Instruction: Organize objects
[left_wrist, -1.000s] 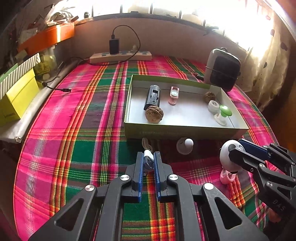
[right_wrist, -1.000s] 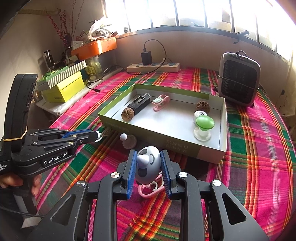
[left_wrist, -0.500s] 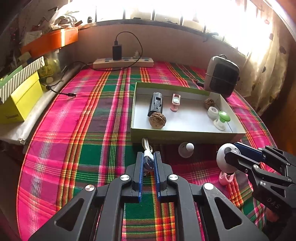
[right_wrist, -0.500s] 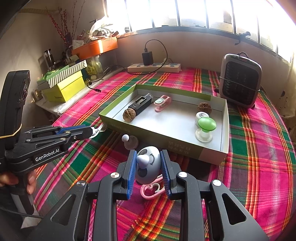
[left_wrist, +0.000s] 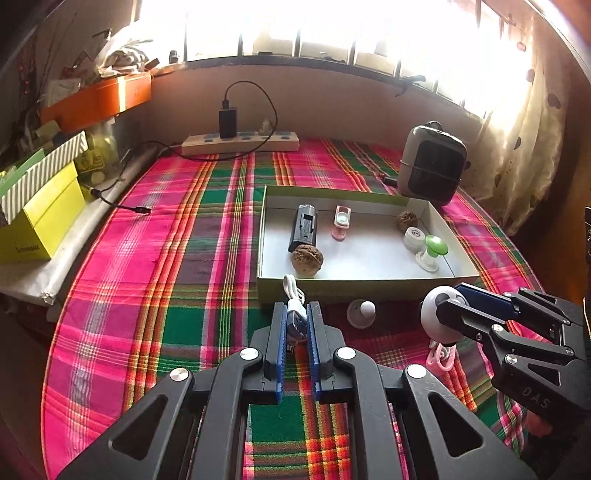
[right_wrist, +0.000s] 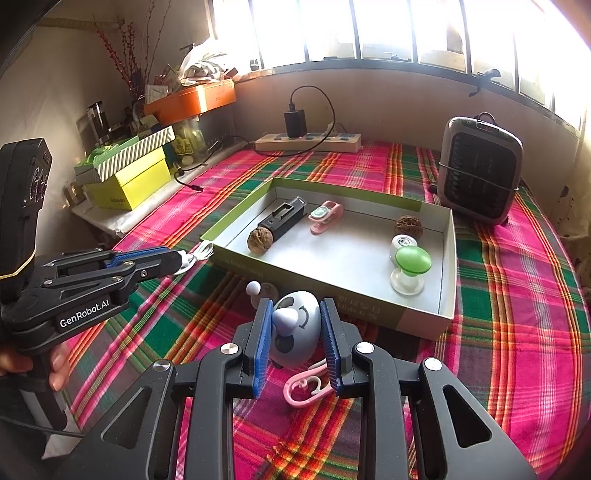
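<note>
My left gripper (left_wrist: 296, 325) is shut on a white USB cable (left_wrist: 293, 299), held above the cloth in front of the green box (left_wrist: 332, 291). It also shows in the right wrist view (right_wrist: 183, 258). My right gripper (right_wrist: 296, 332) is shut on a white panda-faced toy (right_wrist: 299, 328) with a pink hook (right_wrist: 303, 387) hanging under it; the toy also shows in the left wrist view (left_wrist: 437, 314). The box holds a black battery (left_wrist: 303, 228), two walnuts (left_wrist: 306, 260), a pink clip (left_wrist: 341, 220), a white round piece and a green-capped toy (left_wrist: 430, 253).
A small white knob on a disc (left_wrist: 362, 312) lies on the plaid cloth in front of the box. A grey heater (left_wrist: 430, 162) stands behind the box at right. A power strip with charger (left_wrist: 240, 142) lies at the back. Yellow and striped boxes (left_wrist: 40, 206) sit at left.
Both grippers have risen and pulled back from the box, each keeping its hold. The cable now hangs clear of the cloth.
</note>
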